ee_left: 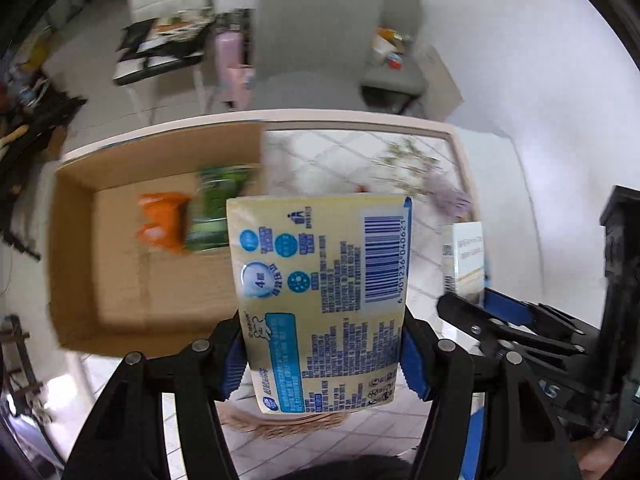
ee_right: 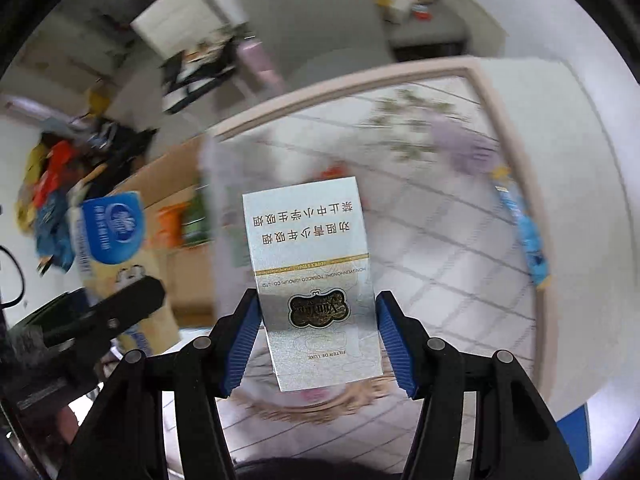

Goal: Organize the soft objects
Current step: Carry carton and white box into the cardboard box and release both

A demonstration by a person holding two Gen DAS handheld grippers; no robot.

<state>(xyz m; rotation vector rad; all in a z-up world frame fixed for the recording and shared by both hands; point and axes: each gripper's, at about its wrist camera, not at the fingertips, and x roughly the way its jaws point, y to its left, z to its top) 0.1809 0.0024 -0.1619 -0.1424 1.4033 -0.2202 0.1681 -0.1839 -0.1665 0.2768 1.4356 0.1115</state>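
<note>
**Both tongs loaded, cardboard box lying ahead and to the left**

The left tongs (ee_left: 322, 356) are closed on a yellow tissue pack (ee_left: 320, 300), gripped at its lower sides, with its long axis pointing up and away from the camera. The right tongs (ee_right: 318, 340) are clamped on a silver cigarette pack (ee_right: 314, 280), likewise held upright. The cardboard box (ee_left: 80, 240) sits open on the desk (ee_left: 360, 160), ahead and to the left of both tongs; an orange packet (ee_left: 162, 224) and a green packet (ee_left: 216, 212) already lie inside. The left tongs are judged nearer the box, so the tissue pack would travel forward and leftward.

The barcode side of the tissue pack is shown only by the left wrist view. Its blue-logo face (ee_right: 114, 228) and a blue packet (ee_right: 524, 236) near the desk's right edge are shown only by the right wrist view
</note>
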